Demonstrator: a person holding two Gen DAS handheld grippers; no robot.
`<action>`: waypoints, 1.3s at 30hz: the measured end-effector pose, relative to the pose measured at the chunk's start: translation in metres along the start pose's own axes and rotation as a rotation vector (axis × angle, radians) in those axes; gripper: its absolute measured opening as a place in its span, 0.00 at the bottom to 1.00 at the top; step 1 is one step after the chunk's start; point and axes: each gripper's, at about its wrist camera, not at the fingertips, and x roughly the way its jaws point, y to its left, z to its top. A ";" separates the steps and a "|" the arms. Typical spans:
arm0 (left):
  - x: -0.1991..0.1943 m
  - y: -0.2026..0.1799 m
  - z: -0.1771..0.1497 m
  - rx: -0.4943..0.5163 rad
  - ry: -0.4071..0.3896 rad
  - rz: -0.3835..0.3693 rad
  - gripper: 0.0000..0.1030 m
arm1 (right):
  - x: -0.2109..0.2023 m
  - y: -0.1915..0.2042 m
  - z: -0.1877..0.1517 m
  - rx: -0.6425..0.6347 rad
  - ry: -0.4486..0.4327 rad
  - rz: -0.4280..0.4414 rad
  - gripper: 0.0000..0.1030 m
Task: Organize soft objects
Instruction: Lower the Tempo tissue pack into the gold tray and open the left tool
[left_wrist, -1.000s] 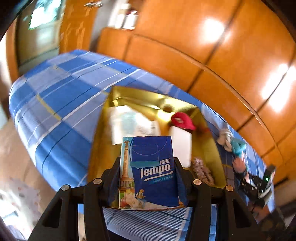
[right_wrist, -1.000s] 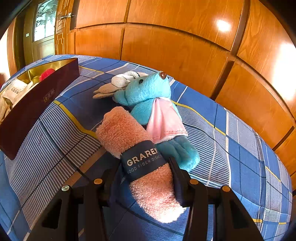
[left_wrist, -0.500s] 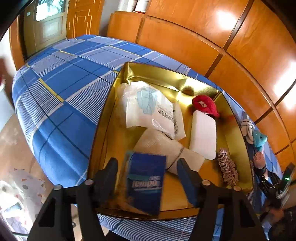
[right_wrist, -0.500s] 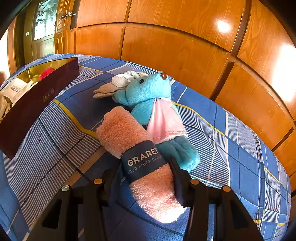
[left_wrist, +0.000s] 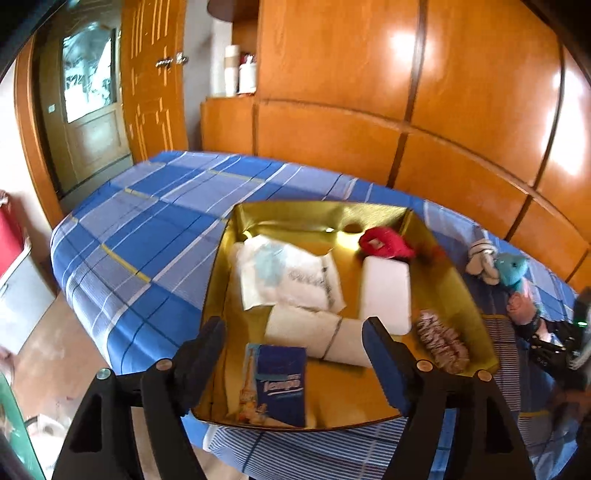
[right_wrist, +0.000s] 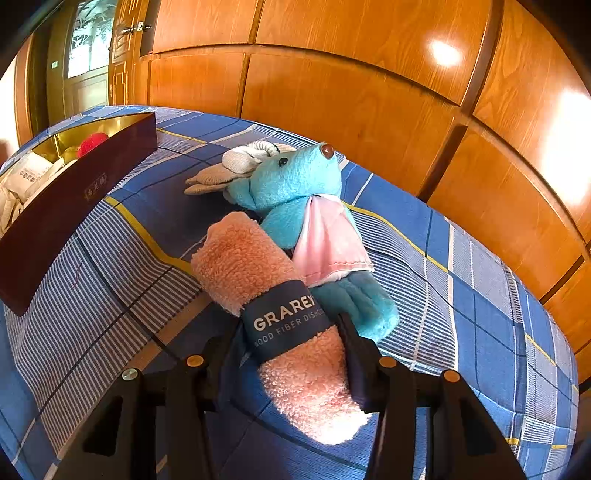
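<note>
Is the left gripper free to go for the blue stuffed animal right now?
Probably yes: the left gripper is empty, jaws opening, above the gold box. The blue stuffed animal lies exposed on the bedspread, though the pink rolled dishcloth leans against it.

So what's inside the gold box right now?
The box holds a tissue pack, a plastic bag, a rolled cloth, a white pad, a red item and a scrunchie. Anything beneath them is hidden.

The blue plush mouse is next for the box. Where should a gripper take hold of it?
Grip the blue plush mouse across its narrow neck, above the pink cape, coming from above. It lies flat with the rolled dishcloth against one side, so approach from its free side.
</note>
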 end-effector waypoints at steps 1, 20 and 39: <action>-0.004 -0.003 0.001 0.015 -0.010 -0.005 0.74 | 0.000 0.001 0.000 -0.004 0.002 -0.005 0.47; -0.021 0.003 -0.009 -0.013 -0.026 -0.043 0.74 | 0.002 0.039 0.007 -0.109 0.024 -0.234 0.43; -0.031 0.004 -0.016 0.005 -0.054 -0.034 0.74 | -0.018 0.021 0.019 0.157 0.095 -0.085 0.39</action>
